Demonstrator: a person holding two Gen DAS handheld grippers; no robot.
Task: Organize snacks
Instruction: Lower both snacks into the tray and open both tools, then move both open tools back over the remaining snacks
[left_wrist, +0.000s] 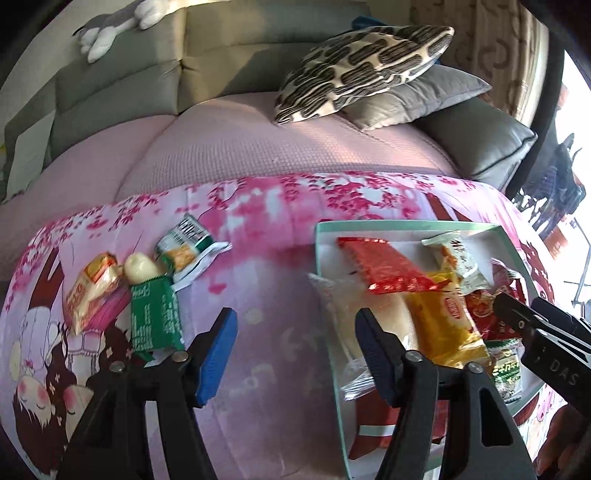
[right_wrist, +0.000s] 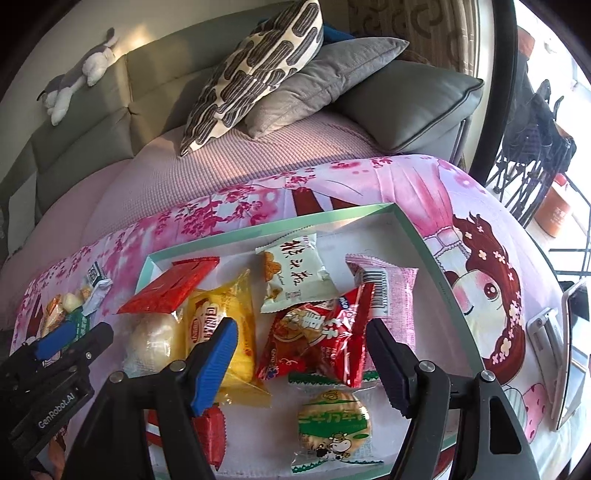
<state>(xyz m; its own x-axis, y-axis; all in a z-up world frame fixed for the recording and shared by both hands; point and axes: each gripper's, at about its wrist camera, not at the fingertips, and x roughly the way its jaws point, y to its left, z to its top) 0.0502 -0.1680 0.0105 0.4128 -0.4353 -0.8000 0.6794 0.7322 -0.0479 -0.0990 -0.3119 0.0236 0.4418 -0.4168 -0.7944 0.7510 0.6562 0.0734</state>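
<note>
Snacks: two groups on a pink printed cloth (left_wrist: 266, 236), one loose at the left, one inside a shallow tray (right_wrist: 413, 236) with a pale green rim.
Loose group: a green packet (left_wrist: 155, 317), an orange-and-clear packet (left_wrist: 92, 291), a pale round sweet (left_wrist: 138, 266) and a green-and-white packet (left_wrist: 184, 245) lie close together, well apart from the tray.
Tray, back row: a red foil packet (right_wrist: 170, 284) at the left, a white packet (right_wrist: 295, 273) with dark characters in the middle, a pink packet (right_wrist: 395, 295) at the right.
Tray, middle: a clear-wrapped bun (right_wrist: 153, 343) lies partly under the red foil packet; a yellow packet (right_wrist: 236, 317) sits just beside the bun; two red packets (right_wrist: 317, 339) overlap each other next to it.
Tray, front: a round green-and-yellow packet (right_wrist: 334, 424) with a cartoon cow lies near the front rim.
Left gripper (left_wrist: 295, 350): jaws spread wide, nothing between them; it hangs over the cloth at the tray's left edge, its right finger (left_wrist: 373, 354) over the bun.
Right gripper (right_wrist: 299, 362): jaws wide apart and empty, above the tray, the red packets showing between its fingers.
Both tools: each shows in the other's view, side by side.
Background: a sofa with a patterned cushion (right_wrist: 255, 74), a grey cushion (right_wrist: 325, 77) and a plush toy (right_wrist: 77, 77) on its back.
Right edge: a phone (right_wrist: 572, 354) on a stand rests on the cloth.
</note>
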